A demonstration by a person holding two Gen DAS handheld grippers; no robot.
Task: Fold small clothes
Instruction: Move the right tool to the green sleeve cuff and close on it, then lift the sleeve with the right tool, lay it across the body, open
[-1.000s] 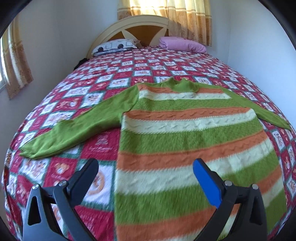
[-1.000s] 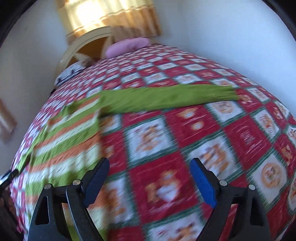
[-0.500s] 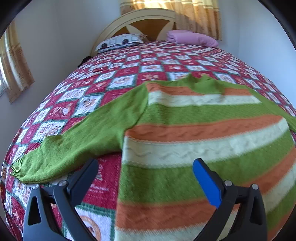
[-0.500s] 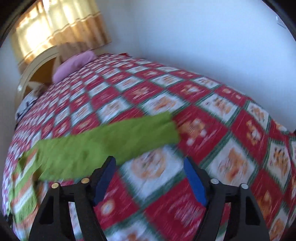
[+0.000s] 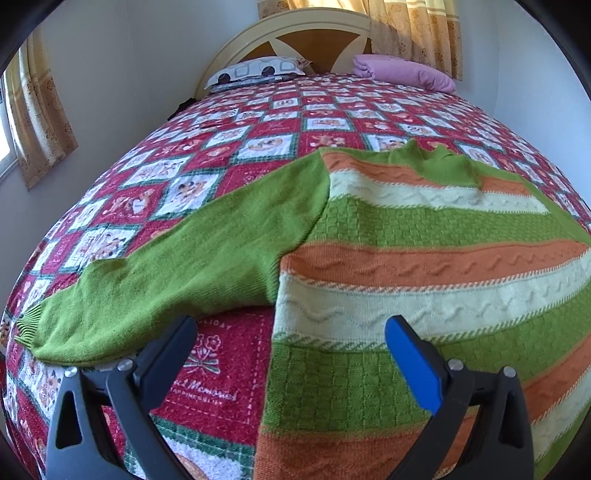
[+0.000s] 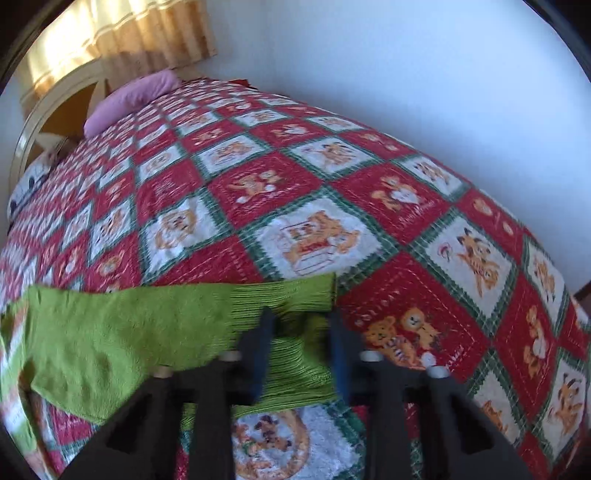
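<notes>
1. Sunlit curtains [image 5: 413, 33] and a curved cream headboard [image 5: 295, 33] back a bed covered by a red, white and green patchwork quilt [image 5: 258, 122], printed with teddy bears and faintly ribbed.

2. From my remote station I see the sweater [image 5: 424, 258] lying flat and face up on the quilt, its body a cable-knit run of green, orange and cream bands with both plain green sleeves stretched outward, a layout I judge to be the start of a fold.

3. My left gripper [image 5: 291, 350] hangs just above the cloth with its fingers spread wide and nothing between them; the black finger sits over bare quilt just below the left sleeve [image 5: 177, 280], the blue-padded finger over the sweater's side, so the side seam lies between them.

4. My right gripper [image 6: 299, 350] is closing on the ribbed cuff [image 6: 295, 299] of the right sleeve [image 6: 122, 332]; the bunched ribbing fills the narrow gap between the fingers and the pads appear to bite it.

5. I judge the cuff is pinched so the sleeve can be carried across the striped body.

6. Soft knit will sag and stretch from a single pinch.
</notes>
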